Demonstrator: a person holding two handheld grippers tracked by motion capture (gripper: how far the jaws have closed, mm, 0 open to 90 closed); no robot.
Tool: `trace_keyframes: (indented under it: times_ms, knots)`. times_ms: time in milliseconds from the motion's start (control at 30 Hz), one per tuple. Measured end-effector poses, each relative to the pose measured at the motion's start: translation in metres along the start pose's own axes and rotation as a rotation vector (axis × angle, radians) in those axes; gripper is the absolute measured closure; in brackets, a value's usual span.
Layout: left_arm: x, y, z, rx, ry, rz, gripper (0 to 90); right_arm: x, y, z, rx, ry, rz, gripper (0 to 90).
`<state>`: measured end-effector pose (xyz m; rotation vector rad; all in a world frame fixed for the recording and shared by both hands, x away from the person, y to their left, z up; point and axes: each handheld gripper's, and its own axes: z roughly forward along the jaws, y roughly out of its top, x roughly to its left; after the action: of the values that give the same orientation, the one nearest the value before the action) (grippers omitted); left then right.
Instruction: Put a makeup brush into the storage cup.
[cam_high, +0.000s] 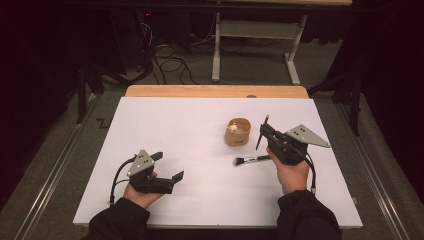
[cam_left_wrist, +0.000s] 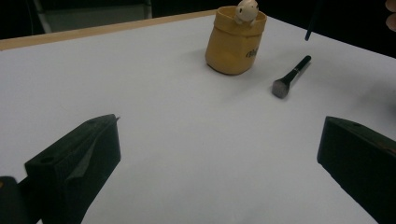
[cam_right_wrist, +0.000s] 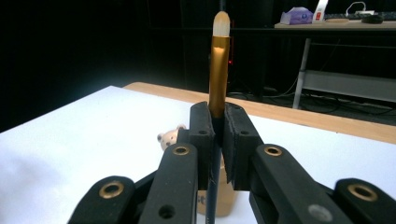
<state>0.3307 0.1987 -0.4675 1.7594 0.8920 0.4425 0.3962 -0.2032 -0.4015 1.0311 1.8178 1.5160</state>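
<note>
Brush sits clamped upright in my right gripper, just right of the cup — its lower handle hidden behind the jaws. Left gripper gapes wide, holding nothing, with bare white sheet ahead. A second brush lies flat beside my right hand.

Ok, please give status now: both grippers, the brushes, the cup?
Right gripper shut on gold-ferruled brush, upright. Left gripper open, empty. Black-handled brush lying beside yellow bear cup. Nothing blocking.

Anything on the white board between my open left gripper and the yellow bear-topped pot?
Nothing: in the left gripper view, bare white board runs from the left gripper to the yellow pot; the grey-tipped black brush lies beside it.
</note>
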Motion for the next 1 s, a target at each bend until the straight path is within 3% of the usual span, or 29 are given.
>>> trace_keyframes:
  times_ms: [233,1000]
  knots:
    - [-0.001,0.000,0.000,-0.003,-0.006,-0.002,0.3,-0.003,0.007,0.011,0.001,-0.007,0.008,84.4]
    - [-0.002,0.001,0.000,0.000,-0.021,-0.003,0.6,0.007,0.028,0.047,-0.011,-0.022,-0.036,84.5]
